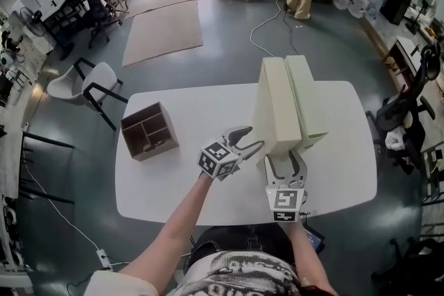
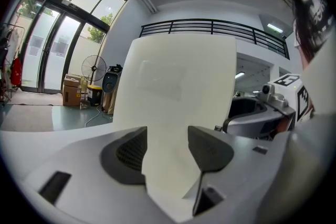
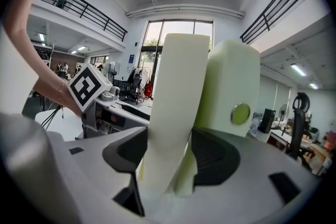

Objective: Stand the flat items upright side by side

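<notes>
Cream box (image 1: 277, 106) stands on end right of centre on a white table (image 1: 173, 184), flush against a pale green box (image 1: 310, 97) on its right, both upright. Left gripper (image 1: 251, 137) pinches the cream box's near left edge low down; right gripper (image 1: 284, 160) is clamped across its near end, one pad slipped btwn the two boxes. A brown wooden tray (image 1: 148, 129) sits well apart at left. Boxes look light, stiff and smooth-faced, prob. hollow, so tall and narrow they'd likely tip w/ a nudge. Safest hold appears to be low on the narrow edges, w/ gentle pressure and slow release.
</notes>
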Motion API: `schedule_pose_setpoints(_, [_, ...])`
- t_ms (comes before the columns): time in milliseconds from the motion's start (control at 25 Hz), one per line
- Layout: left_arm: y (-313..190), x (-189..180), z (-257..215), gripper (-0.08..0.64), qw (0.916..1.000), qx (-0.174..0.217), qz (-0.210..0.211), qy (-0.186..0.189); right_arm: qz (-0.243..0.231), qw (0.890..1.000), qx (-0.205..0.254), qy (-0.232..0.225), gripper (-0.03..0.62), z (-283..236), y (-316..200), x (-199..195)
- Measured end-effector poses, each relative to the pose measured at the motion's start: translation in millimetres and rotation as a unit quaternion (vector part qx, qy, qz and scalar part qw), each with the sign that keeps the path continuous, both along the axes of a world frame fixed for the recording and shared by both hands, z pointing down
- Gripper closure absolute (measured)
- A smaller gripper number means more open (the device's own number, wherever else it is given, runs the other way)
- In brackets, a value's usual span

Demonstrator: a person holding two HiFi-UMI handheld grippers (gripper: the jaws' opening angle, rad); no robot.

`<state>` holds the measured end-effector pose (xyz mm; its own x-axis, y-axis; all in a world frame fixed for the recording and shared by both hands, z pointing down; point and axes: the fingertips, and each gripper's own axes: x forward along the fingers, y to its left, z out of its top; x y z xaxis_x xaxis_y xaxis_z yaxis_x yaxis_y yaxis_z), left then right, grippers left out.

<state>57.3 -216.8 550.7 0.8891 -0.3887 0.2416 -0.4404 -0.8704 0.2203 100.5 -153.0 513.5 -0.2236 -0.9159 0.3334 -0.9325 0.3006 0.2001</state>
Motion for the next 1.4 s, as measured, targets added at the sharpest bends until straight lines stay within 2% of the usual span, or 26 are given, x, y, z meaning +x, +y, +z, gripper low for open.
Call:
schedule_pose_setpoints(280, [-2, 2, 1, 0.324, 0.9997, -0.01, -0.02, 0.013, -0.002, 1.0, 0.006, 0.02, 0.331, 2, -1, 4])
schedule_pose_setpoints(680, [-4, -2, 4, 0.299, 0.9988, -0.014, -0.045, 0.012, 0.0, 0.999, 0.002, 0.049, 0.325, 6, 2, 4])
schedule_pose_setpoints(960, [7, -6, 10, 0.291, 0.999, -0.016, -0.041, -0.009, 0.007, 1.0, -0.023, 0.005, 0.325, 12, 20, 1])
schedule_pose_setpoints(1400, [49, -25, 21, 0.291, 0.9988, -0.03, -0.037, -0.006, 0.02, 0.995, -0.076, -0.068, 0.33, 33, 60, -3])
